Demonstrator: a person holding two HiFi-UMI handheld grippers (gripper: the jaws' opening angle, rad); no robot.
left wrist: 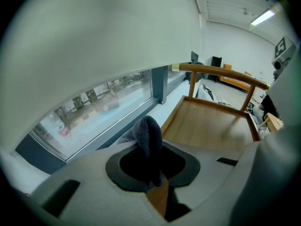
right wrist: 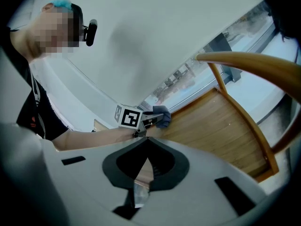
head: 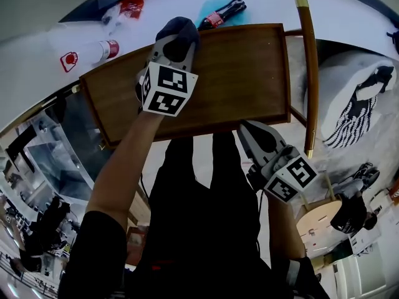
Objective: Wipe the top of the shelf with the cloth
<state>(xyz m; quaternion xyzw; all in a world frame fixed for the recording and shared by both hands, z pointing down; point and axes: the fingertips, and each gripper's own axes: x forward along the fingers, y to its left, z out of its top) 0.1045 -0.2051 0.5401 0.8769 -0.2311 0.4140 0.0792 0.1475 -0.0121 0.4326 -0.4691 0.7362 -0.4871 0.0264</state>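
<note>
Where the cloth [left wrist: 148, 135] sits: bunched, dark grey-blue, between the jaws of the left gripper [head: 176, 37], one fold standing up past the tips.
Left gripper: jaws clamped on the cloth; it is held over the far left part of the shelf top [head: 243, 73], at the back rim. I cannot tell if the cloth presses on the wood.
Right gripper [right wrist: 142, 168]: jaws closed together with nothing between them, just off the shelf's near right edge.
Shelf top: brown wood with a raised rim.
Curved wooden rail [head: 310, 67]: runs along the shelf's right side.
Pale ledge [head: 162, 5]: beyond the shelf; a cola bottle [head: 221, 14] and a white container [head: 93, 52] with a red label lie on it.
</note>
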